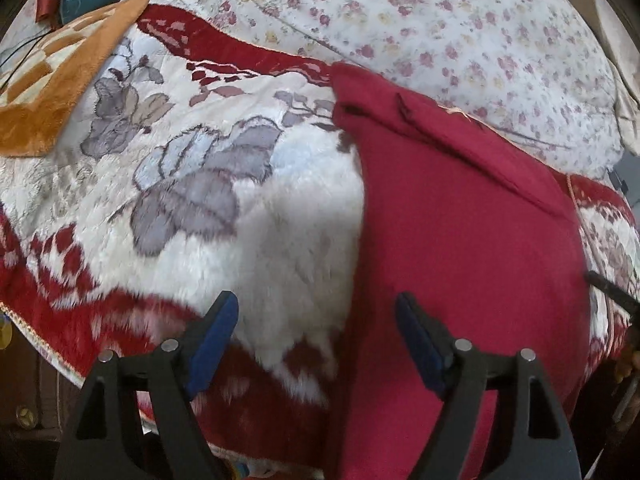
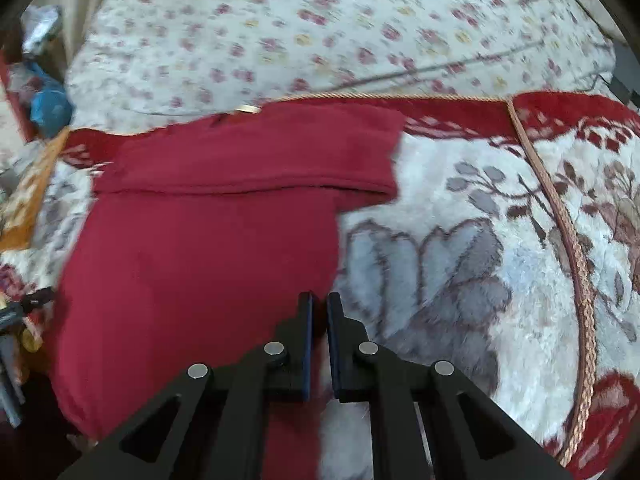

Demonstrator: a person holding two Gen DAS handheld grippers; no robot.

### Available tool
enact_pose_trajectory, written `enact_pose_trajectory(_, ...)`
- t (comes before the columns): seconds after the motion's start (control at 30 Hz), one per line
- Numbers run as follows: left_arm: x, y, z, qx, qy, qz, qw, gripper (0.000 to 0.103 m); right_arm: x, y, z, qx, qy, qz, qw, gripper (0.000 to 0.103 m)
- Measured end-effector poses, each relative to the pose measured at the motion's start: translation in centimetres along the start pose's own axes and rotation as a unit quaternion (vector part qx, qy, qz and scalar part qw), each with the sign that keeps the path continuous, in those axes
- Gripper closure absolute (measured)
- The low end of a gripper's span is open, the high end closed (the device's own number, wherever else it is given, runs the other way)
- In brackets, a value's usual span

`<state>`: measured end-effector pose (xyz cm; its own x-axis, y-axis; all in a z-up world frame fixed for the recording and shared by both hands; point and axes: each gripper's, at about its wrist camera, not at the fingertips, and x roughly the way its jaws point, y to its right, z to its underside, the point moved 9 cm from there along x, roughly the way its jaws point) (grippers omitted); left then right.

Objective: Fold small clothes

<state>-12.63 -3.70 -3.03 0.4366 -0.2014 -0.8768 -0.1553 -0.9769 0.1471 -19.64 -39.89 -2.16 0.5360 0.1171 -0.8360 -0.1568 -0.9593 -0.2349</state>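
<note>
Now the right gripper (image 2: 319, 312) is pinching the red garment (image 2: 208, 240) edge for folding, while the left gripper (image 1: 316, 320) is hovering open-jawed.

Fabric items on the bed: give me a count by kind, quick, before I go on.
Red garment: 1
Plush red-and-white blanket: 1
Floral sheet: 1
Orange checked mat: 1
Total: 4
</note>
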Motion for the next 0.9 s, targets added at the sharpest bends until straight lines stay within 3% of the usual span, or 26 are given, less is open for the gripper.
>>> enact_pose_trajectory(0.03, -0.3, 0.1, 0.3, 0.005, 0.001, 0.000, 1.0000, 0.024, -0.5, -0.2, 0.6, 0.003, -0.008, -0.012, 1.000, 0.081)
enact_pose_trajectory(0.07, -0.5, 0.4, 0.7, 0.010, 0.001, 0.002, 1.0000, 0.024, -1.2, -0.5, 1.6, 0.004, -0.021, -0.033, 0.999, 0.059)
enact_pose_trajectory(0.13, -1.1, 1.1, 1.5, 0.019, 0.000, 0.010, 0.9998, 0.024, -2.1, -0.7, 3.5, 0.000, -0.040, -0.052, 0.998, 0.040)
enact_pose_trajectory(0.27, -1.9, 2.4, 3.3, 0.045, -0.008, 0.023, 0.9987, 0.024, -2.8, -0.5, 8.1, -0.027, -0.085, -0.051, 0.995, 0.040)
enact_pose_trajectory(0.53, -1.4, 2.7, 7.5, 0.075, -0.054, 0.021, 0.9955, 0.024, -1.6, -1.8, 14.8, 0.004, -0.150, -0.123, 0.981, 0.038)
enact_pose_trajectory(0.63, -0.7, 2.6, 8.7, 0.070, -0.072, 0.024, 0.9946, 0.024, -1.6, -3.0, 15.8, -0.015, -0.159, -0.131, 0.978, 0.038)
enact_pose_trajectory(0.9, -0.8, 2.6, 9.0, 0.075, -0.075, 0.025, 0.9941, 0.024, -1.1, -4.4, 16.0, -0.030, -0.163, -0.133, 0.977, 0.038)
